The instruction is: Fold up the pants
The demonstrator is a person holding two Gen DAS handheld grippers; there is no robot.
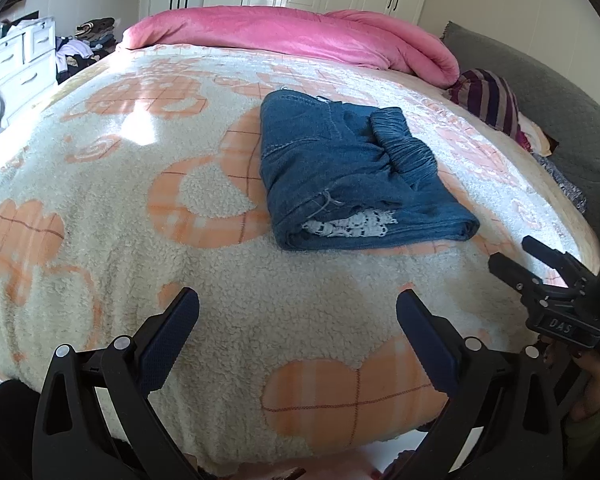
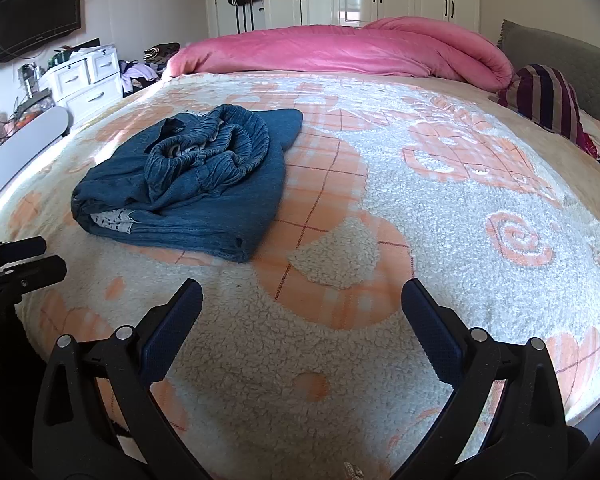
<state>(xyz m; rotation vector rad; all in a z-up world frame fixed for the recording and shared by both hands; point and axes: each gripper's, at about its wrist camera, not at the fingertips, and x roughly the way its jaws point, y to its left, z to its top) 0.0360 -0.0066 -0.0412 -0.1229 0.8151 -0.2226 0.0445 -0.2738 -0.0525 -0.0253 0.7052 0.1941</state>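
Note:
Blue denim pants (image 1: 352,172) lie folded into a compact bundle on the bed, waistband gathered on top, a white lace lining showing at the near edge. In the right wrist view the pants (image 2: 192,188) sit at the left. My left gripper (image 1: 298,320) is open and empty, hovering over the blanket short of the pants. My right gripper (image 2: 302,312) is open and empty, to the right of the pants. The right gripper also shows in the left wrist view (image 1: 518,258). The left gripper shows at the left edge of the right wrist view (image 2: 40,258).
The bed carries a cream and orange fleece blanket (image 1: 140,184). A rolled pink duvet (image 1: 292,36) lies along the far side. A striped cushion (image 1: 488,96) and grey headboard (image 1: 548,92) are at right. White drawers (image 2: 88,76) and a wall TV (image 2: 36,16) stand at left.

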